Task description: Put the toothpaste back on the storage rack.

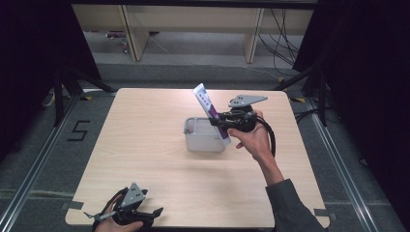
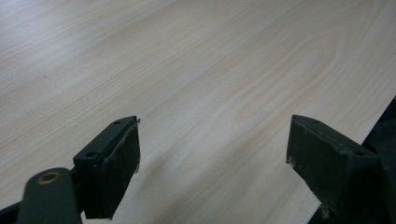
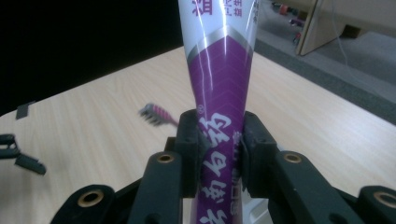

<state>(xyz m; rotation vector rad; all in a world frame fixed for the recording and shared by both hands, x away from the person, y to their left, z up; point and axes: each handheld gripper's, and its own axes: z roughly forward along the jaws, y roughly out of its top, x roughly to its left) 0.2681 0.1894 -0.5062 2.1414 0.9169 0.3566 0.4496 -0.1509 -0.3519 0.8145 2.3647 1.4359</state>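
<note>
**Carrying the toothpaste tube at the grey bin**

I am grasping the white-and-purple plastic toothpaste tube (image 3: 219, 93) in my right gripper (image 1: 221, 122), the two black jaws clenched on its purple lower half with the pads pressing either side. In the high view the tube is tilting, its flat white end pointing up toward the far edge of the bench (image 1: 145, 145), its lower end just above the near right corner of the small grey rectangular plastic bin (image 1: 203, 137), which is sitting near the middle of the bench, a little toward the far edge. I am judging that the tube is being moved in or out of that bin; which of the two I cannot tell.

To do this well I am keeping the grip firm but not crushing, since the soft tube could slip or bend, and I am keeping its lower end clear of the bin's rim, because a catch there could drag the light bin along.

My left gripper (image 1: 126, 211) is resting at the near left corner of the bench, jaws standing wide apart with nothing between them; its own view is showing bare pale wood.

The right gripper view is showing what the high view is not: the pads biting the printed lettering, and a small pink-and-grey toothbrush head (image 3: 156, 115), blurred, lying beyond the tube. The high view alone is giving the bin's place and the tube's lean.
</note>
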